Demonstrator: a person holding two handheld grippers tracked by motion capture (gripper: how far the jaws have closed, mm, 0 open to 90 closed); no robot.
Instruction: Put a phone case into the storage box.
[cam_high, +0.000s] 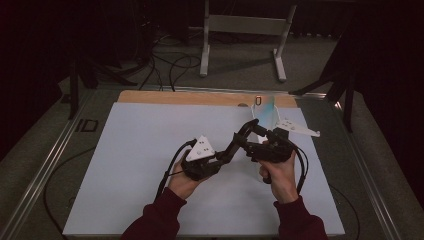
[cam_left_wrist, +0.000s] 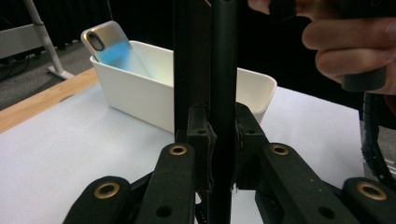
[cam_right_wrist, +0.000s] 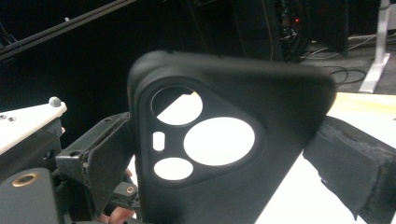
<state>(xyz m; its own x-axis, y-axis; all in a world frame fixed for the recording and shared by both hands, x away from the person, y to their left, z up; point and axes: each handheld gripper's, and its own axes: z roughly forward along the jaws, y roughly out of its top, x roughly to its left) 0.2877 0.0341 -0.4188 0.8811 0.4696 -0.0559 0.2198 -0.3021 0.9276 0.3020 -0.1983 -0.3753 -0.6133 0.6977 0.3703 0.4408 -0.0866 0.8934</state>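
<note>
A black phone case (cam_high: 246, 136) with round camera cut-outs hangs above the white mat, between my two grippers. In the left gripper view the case (cam_left_wrist: 223, 70) stands edge-on and upright, and my left gripper (cam_left_wrist: 219, 126) is shut on it. In the high view the left gripper (cam_high: 239, 142) reaches in from the left. My right gripper (cam_high: 250, 131) comes from the right. Its own view has the flat back of the case (cam_right_wrist: 280, 102) close up. There the right gripper (cam_right_wrist: 229, 161) stands open, one jaw on each side of the case, and a padded finger (cam_right_wrist: 355, 172) lies near the case's edge.
A white bin (cam_left_wrist: 140, 98) stands at the back right of the mat (cam_high: 150, 150), with a blue-tinted phone (cam_left_wrist: 109, 42) leaning in it. A wooden strip (cam_high: 175, 97) runs along the far edge. Beyond the table are metal stand legs (cam_high: 205, 50) and floor cables.
</note>
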